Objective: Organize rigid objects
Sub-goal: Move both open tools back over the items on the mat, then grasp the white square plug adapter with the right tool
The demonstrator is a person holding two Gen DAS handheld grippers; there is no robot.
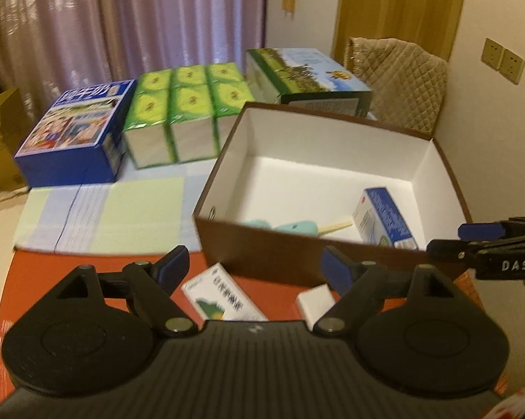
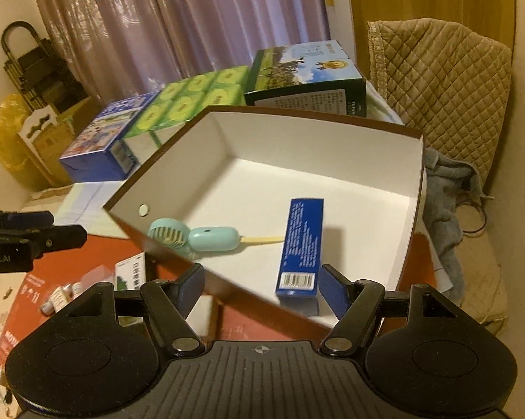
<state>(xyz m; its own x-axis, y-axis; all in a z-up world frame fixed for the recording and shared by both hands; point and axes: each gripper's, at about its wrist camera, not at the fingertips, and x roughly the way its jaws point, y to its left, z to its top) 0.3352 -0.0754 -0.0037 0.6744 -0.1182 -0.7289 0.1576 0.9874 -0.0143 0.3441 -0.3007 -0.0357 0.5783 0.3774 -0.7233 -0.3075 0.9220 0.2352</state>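
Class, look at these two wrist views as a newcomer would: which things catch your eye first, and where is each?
The open brown box with its white inside dominates the middle; in it lie a mint handheld fan and a blue carton. Behind it a row of blue, green and cow-printed packs lines the curtain side.

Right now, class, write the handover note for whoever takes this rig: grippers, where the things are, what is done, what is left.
Left gripper: open, nothing between its jaws.
Right gripper: open, holding nothing.
Brown box: open, white inside. In it lie the mint handheld fan and the blue carton.
Done: those two are boxed.
Left: the green-and-white carton and the small white box lie on the red surface in front of the brown box.
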